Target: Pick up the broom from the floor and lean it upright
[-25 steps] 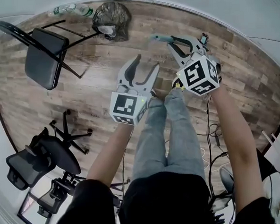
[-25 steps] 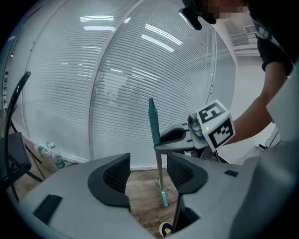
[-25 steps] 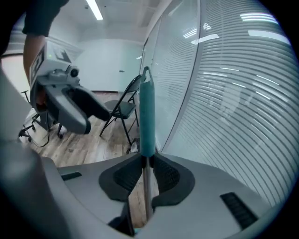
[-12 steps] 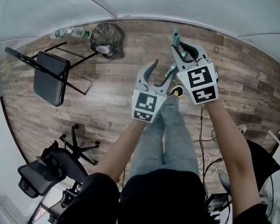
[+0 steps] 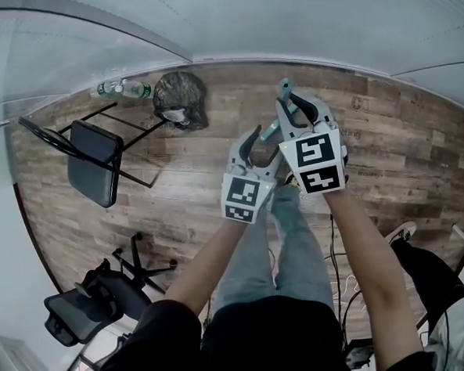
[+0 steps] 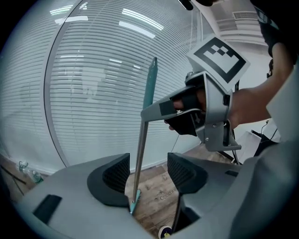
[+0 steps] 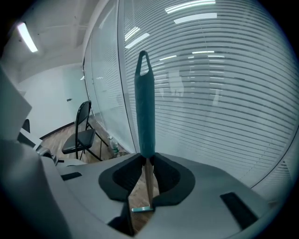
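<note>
Here both forearms reach forward above the person's legs, the two grippers close together and angled downward. The right gripper (image 5: pixel 294 106) is clamped on the single broom (image 7: pixel 145 112) just below its teal grip and holds it upright before the slatted glass wall. The left gripper (image 5: pixel 262 144) has its jaws apart with the metal shaft passing between them. Two chairs stand on the wood floor: one folding chair (image 5: pixel 97 161) and one office chair (image 5: pixel 87 311).
</note>
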